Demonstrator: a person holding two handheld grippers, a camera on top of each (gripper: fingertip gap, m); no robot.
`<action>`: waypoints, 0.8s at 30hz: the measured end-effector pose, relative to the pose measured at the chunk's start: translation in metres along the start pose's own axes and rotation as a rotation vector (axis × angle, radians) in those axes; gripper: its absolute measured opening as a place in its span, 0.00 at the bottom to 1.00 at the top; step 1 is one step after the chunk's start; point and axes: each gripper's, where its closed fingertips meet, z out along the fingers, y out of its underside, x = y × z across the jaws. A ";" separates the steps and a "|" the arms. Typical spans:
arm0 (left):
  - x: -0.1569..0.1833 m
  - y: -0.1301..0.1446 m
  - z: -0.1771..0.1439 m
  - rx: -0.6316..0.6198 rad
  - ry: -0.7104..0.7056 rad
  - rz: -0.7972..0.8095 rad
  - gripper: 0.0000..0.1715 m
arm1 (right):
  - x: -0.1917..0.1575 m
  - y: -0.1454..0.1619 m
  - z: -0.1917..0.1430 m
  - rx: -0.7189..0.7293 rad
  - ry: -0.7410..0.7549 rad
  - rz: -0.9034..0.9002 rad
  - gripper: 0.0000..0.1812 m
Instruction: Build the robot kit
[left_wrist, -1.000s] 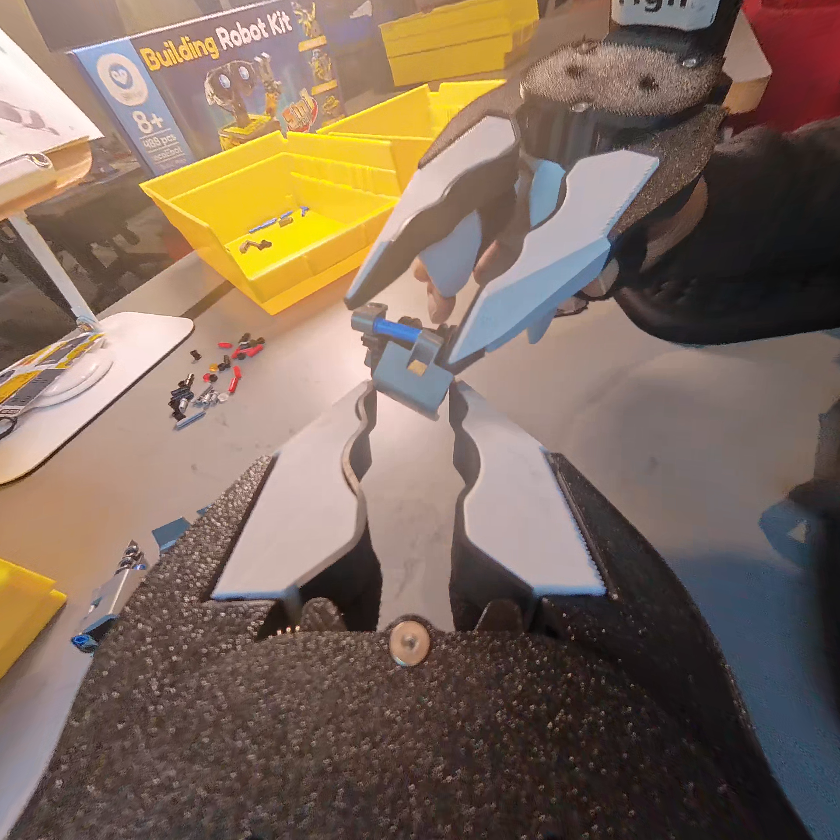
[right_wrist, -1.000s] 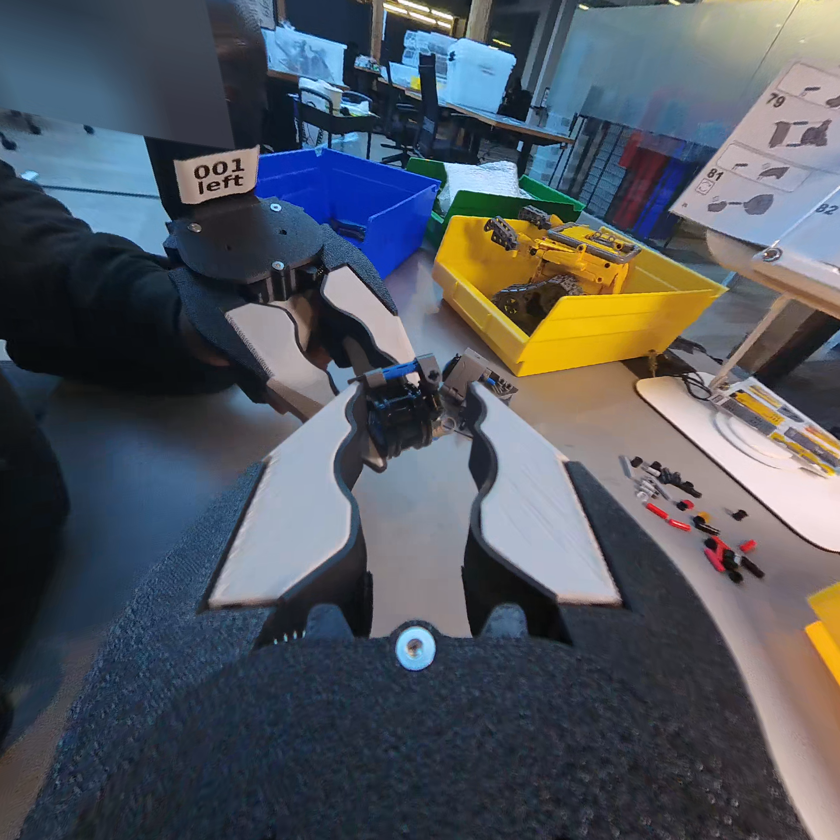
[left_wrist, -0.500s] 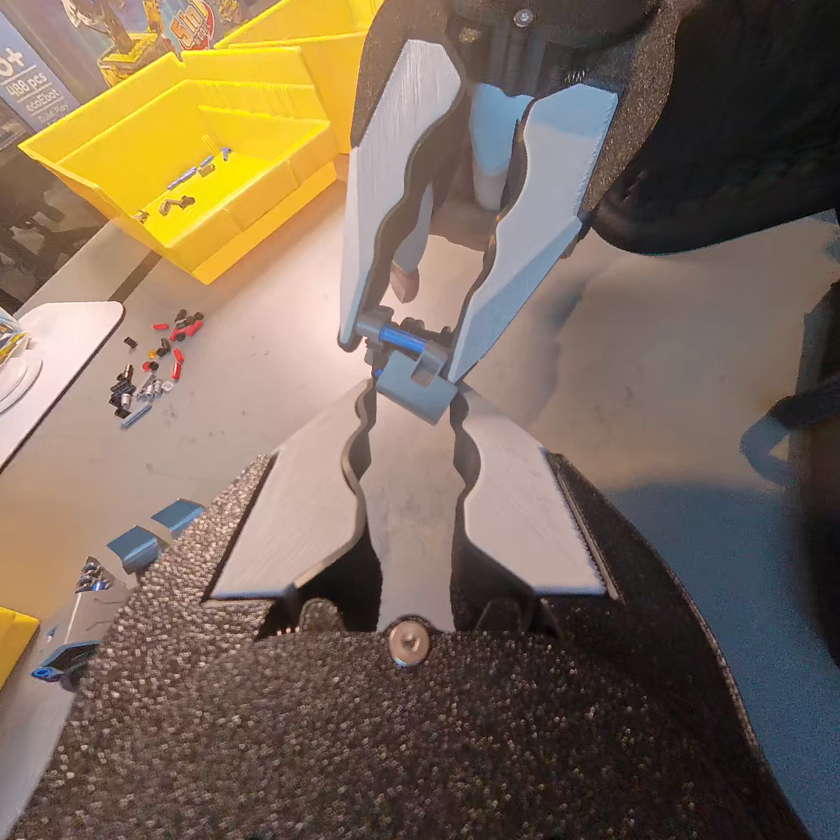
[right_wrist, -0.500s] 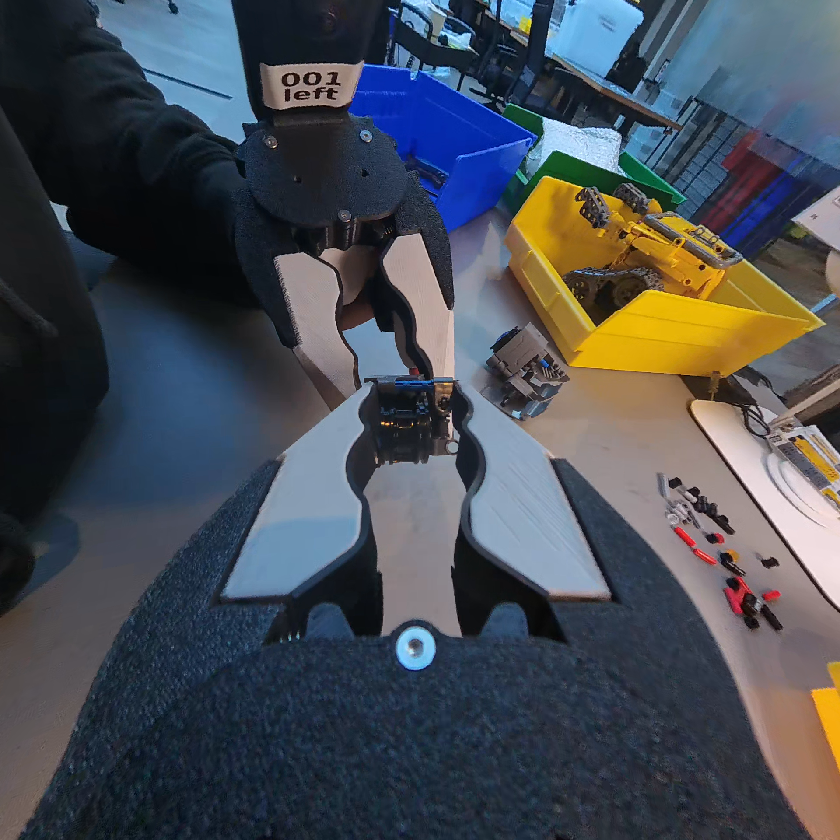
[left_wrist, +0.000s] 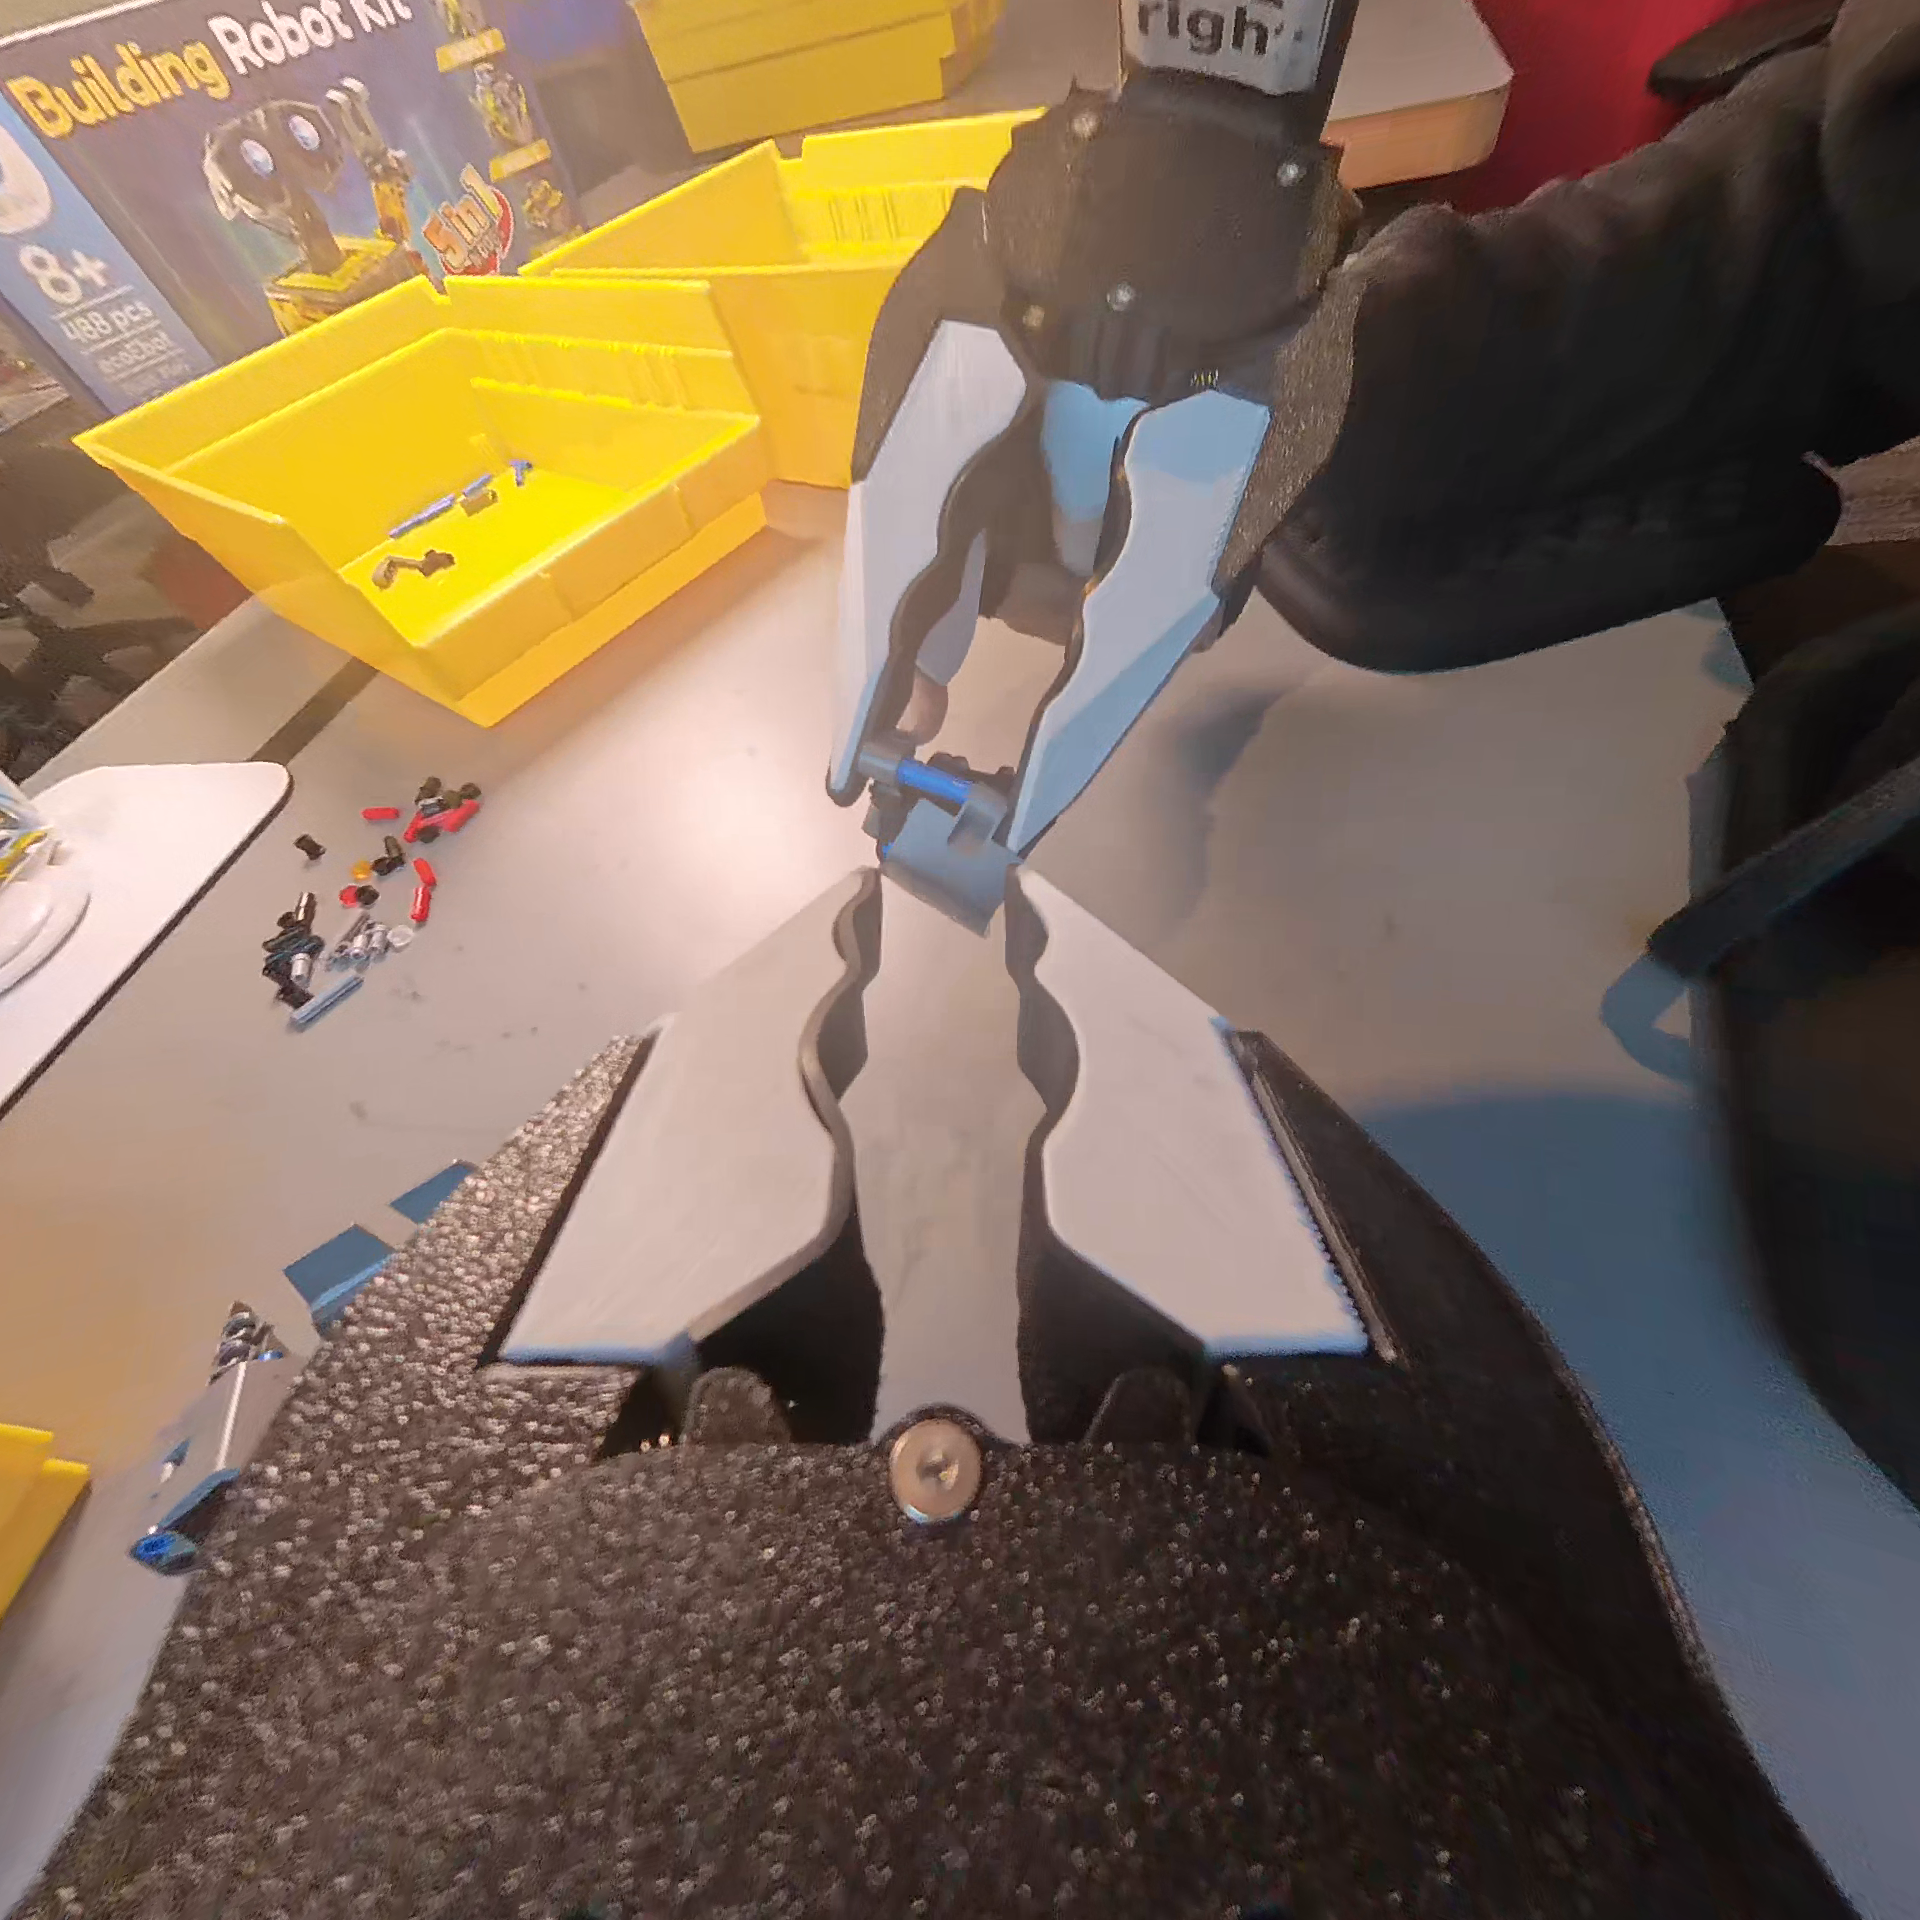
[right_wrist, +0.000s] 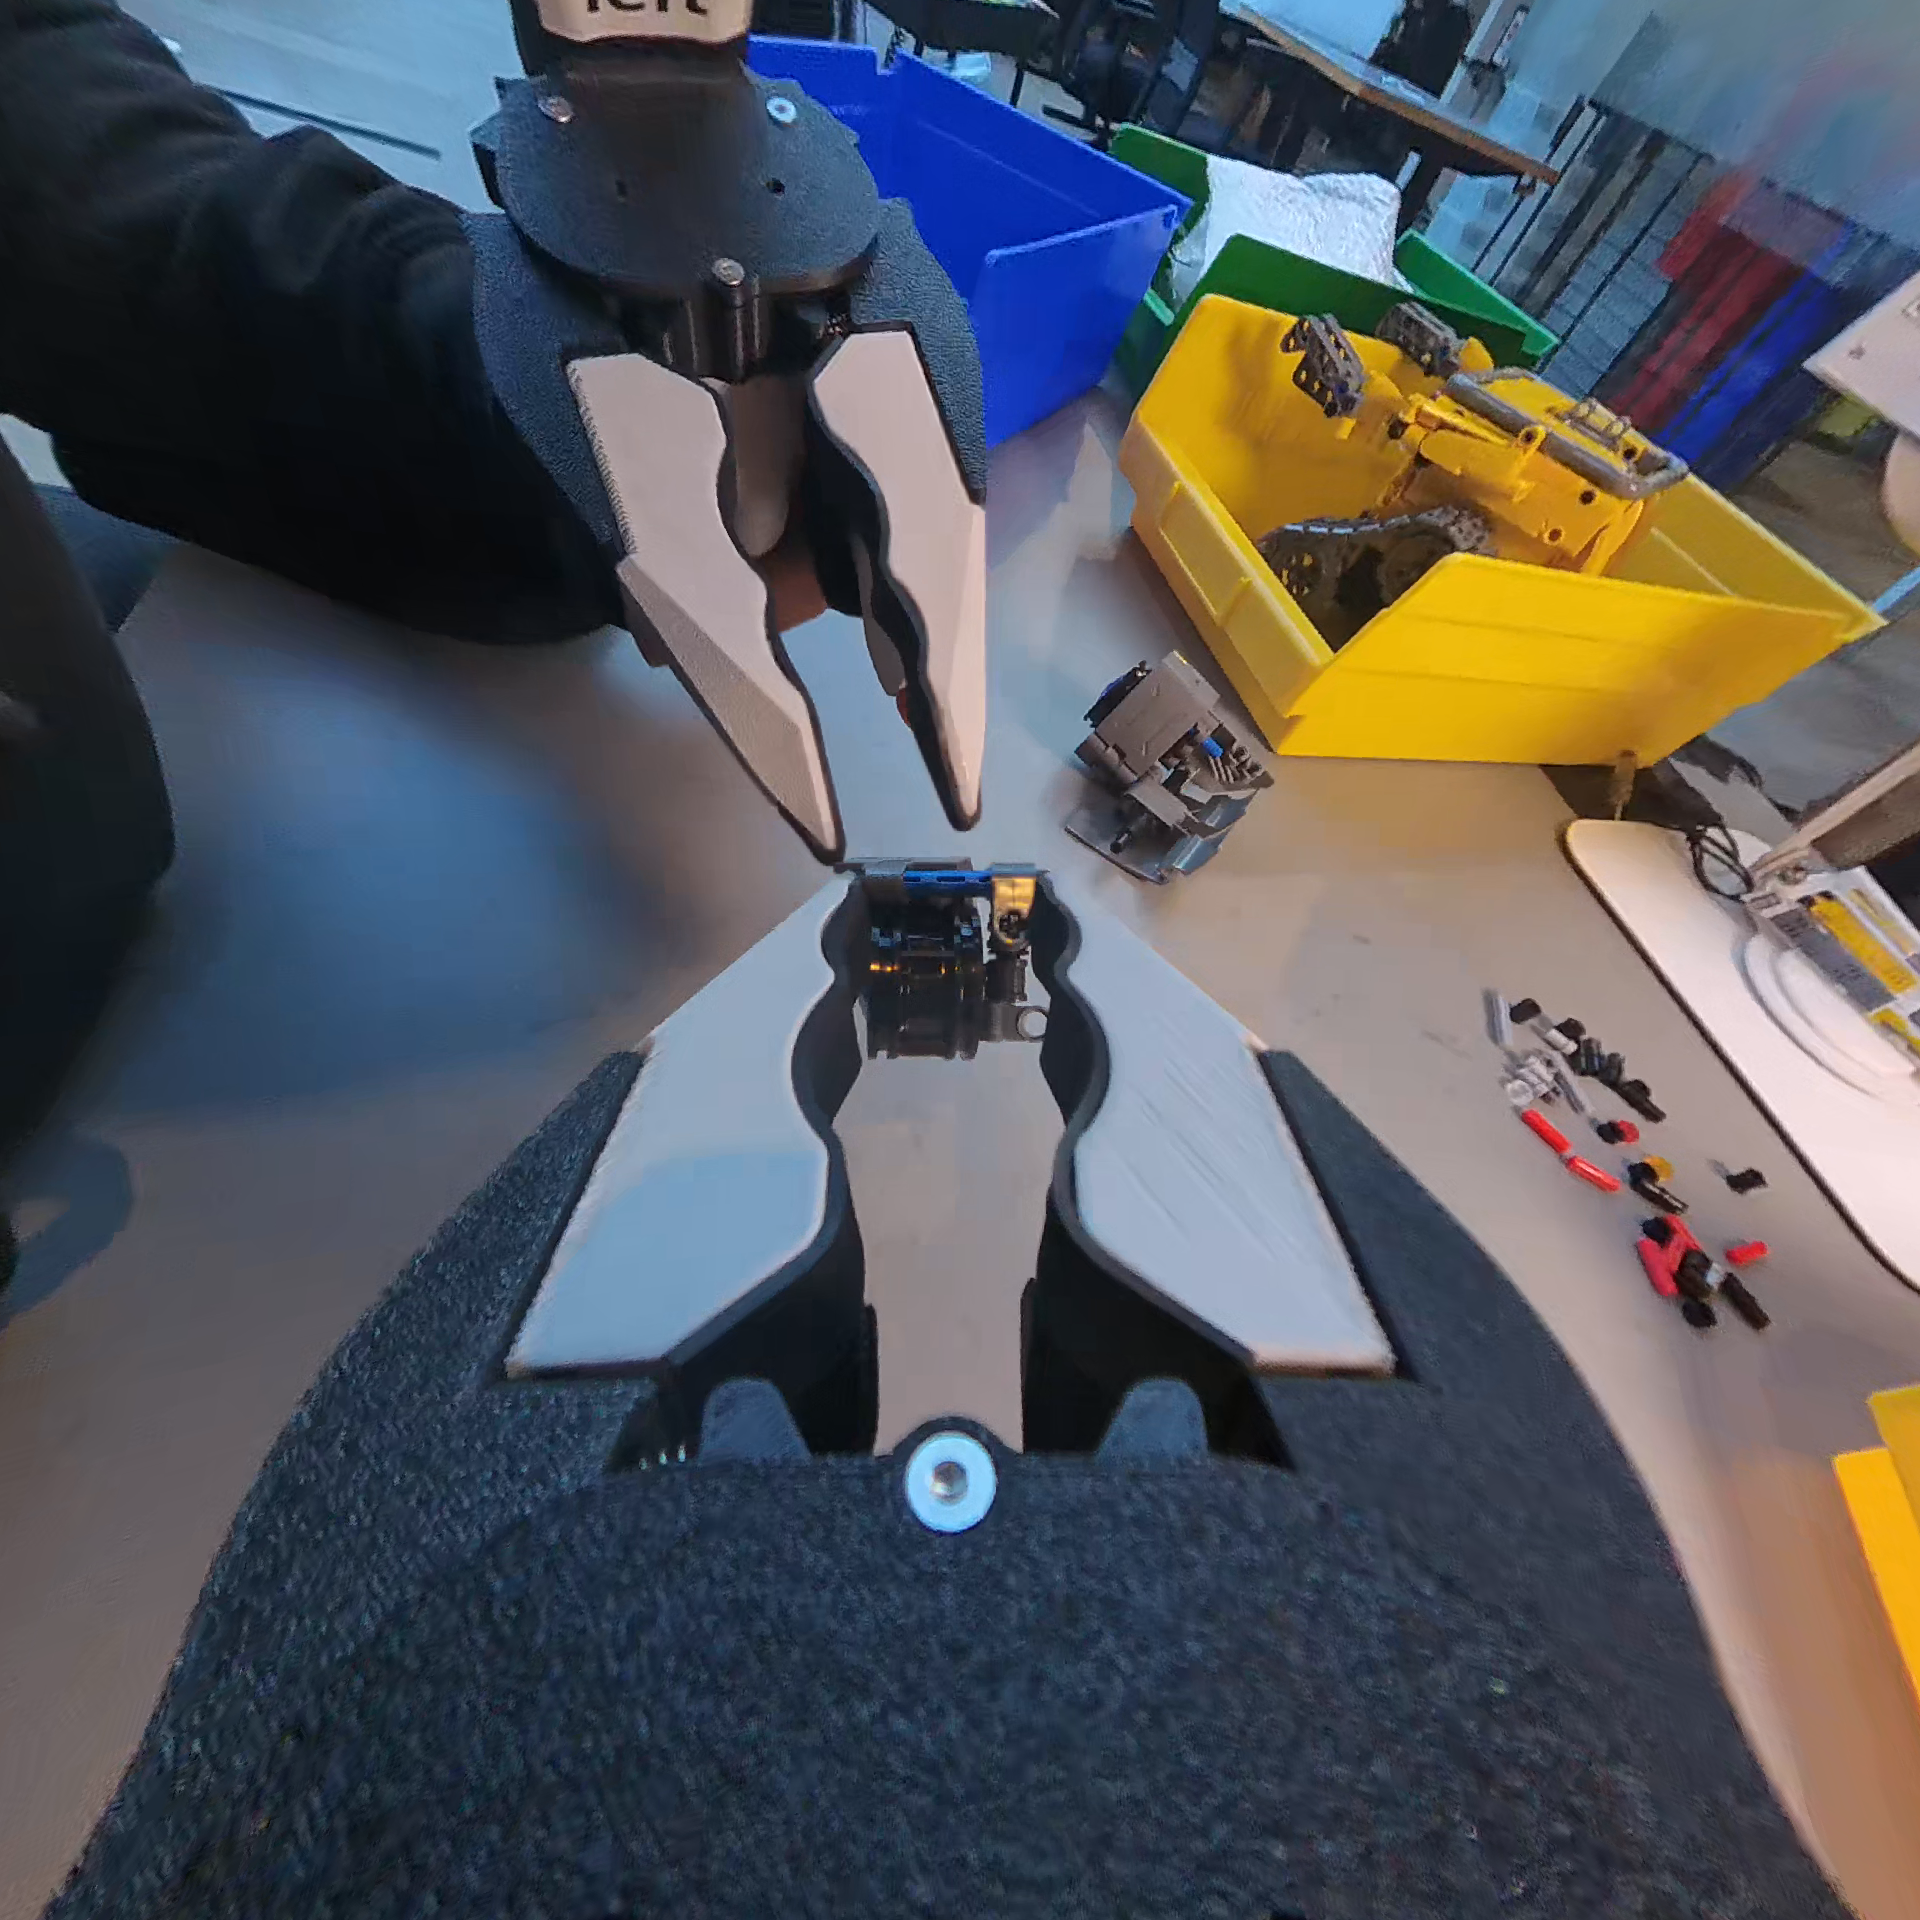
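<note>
since half a second ago the left gripper has let go of the small brick assembly and backed off; its fingers now stand parted and empty just above it at frame centre. the right gripper alone pinches the assembly, lifted over the grey tabletop. the piece is blocky grey and black plastic with a blue pin; loose red and black pins lie at the right, beside a glossy yellow bin.
</note>
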 end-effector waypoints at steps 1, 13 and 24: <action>0.000 0.003 0.001 -0.017 -0.003 0.015 0.12 | 0.001 0.003 0.002 -0.016 0.001 0.020 0.16; 0.030 0.049 0.019 -0.256 0.147 -0.016 0.15 | -0.024 0.046 0.013 -0.240 -0.189 0.359 0.17; 0.041 0.044 0.020 -0.238 0.209 -0.056 0.14 | -0.041 0.038 0.009 -0.153 -0.325 0.319 0.18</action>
